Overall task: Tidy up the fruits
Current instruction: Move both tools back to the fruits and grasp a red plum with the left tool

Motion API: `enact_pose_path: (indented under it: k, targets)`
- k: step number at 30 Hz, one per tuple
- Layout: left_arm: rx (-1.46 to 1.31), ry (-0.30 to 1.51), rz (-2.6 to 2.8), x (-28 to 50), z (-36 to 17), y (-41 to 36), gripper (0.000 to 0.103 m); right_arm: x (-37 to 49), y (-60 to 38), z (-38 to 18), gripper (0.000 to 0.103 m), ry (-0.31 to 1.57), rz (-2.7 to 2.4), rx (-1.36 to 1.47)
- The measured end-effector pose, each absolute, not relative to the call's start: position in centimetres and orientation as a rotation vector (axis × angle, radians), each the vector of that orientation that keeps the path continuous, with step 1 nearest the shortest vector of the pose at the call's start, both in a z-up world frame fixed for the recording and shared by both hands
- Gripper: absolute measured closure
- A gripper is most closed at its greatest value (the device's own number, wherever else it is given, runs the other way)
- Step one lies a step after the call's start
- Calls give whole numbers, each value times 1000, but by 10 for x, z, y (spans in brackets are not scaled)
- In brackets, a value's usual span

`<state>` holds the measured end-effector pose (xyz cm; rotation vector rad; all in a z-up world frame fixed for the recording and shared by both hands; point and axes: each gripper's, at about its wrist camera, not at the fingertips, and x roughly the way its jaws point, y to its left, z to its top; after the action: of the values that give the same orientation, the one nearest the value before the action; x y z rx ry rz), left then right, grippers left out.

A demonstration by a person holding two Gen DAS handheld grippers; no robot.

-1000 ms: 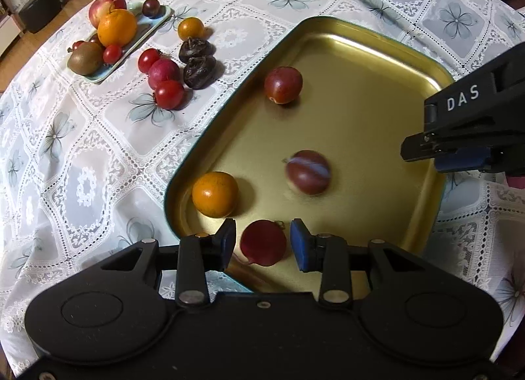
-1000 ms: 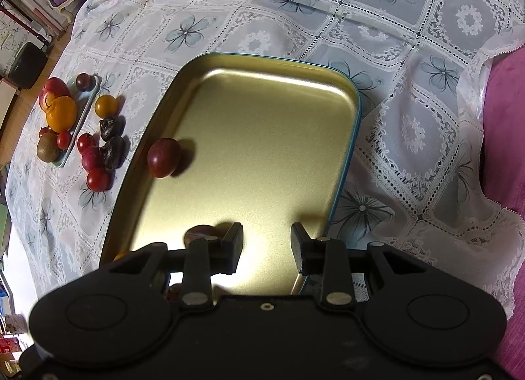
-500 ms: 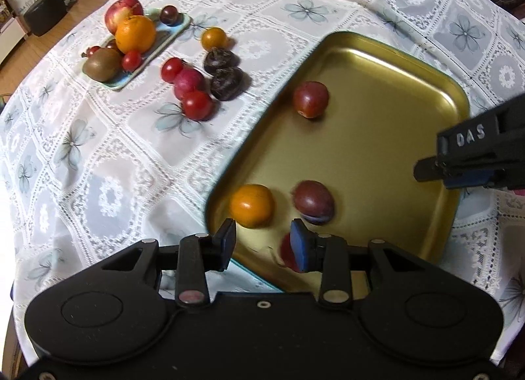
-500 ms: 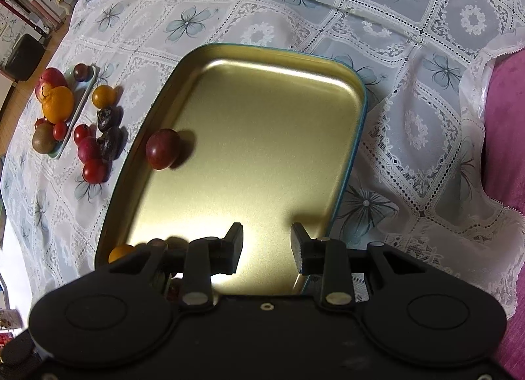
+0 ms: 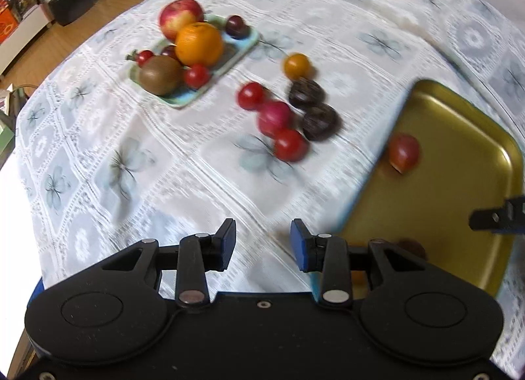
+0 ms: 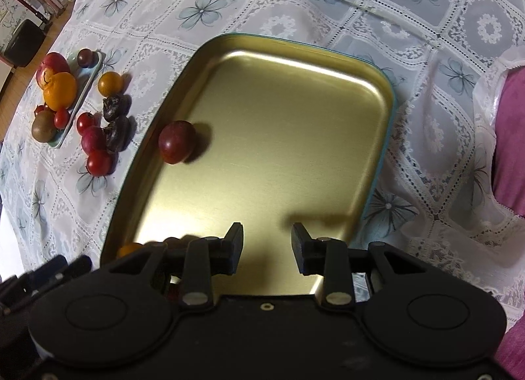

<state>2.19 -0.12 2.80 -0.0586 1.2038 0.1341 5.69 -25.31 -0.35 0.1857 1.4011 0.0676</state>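
The loose fruits [image 5: 288, 111] lie in a cluster on the lace tablecloth [image 5: 98, 157], between the small blue dish [image 5: 183, 99] and the gold tray [image 5: 459, 183]: two red tomatoes, a pink-red fruit, two dark wrinkled ones and a small orange one at the far end. In the left wrist view the cluster sits at about twelve to one o'clock from the left gripper [image 5: 262, 242], well ahead of its fingertips, and its long axis runs from roughly eleven toward five o'clock, with the nearest red tomato [image 5: 290, 145] at the near end. The left gripper stands wide with nothing between its jaws, over bare cloth just beside the tray's near left corner. The right gripper [image 6: 267, 245] is also parted and empty, hovering over the tray's near end; from it the cluster lies off at about ten o'clock, past the tray rim. By my reading the left hand is nearer and better lined up for the next pick. A dark red plum [image 6: 175, 145] rests inside the tray near its left wall.
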Motion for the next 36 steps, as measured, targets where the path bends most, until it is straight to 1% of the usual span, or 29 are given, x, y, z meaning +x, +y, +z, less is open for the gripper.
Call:
enact_pose_path:
  k: [7, 12, 17, 25, 29, 31, 32, 36]
  targets:
    - [-97, 1211, 156, 66, 25, 34, 59, 77, -220, 4, 68, 1404, 113, 179]
    - [-127, 1236, 120, 91, 13, 36, 59, 97, -193, 12, 68, 1385, 151, 140]
    - [-152, 1245, 54, 103, 1, 22, 59, 117, -172, 15, 68, 1385, 192, 119]
    - [-172, 1282, 23, 116, -24, 9, 58, 131, -167, 14, 68, 1359, 197, 106]
    - [-185, 1308, 37, 124, -35, 9, 57, 134, -167, 11, 68, 1360, 196, 94]
    - [-186, 1318, 36, 128, -38, 9, 58, 136, -165, 8, 68, 1364, 194, 93]
    - [-189, 1315, 30, 129, -38, 10, 61, 137, -164, 5, 68, 1369, 193, 92]
    - [-239, 1285, 21, 124, -31, 19, 61, 139, -161, 0, 68, 1379, 190, 82]
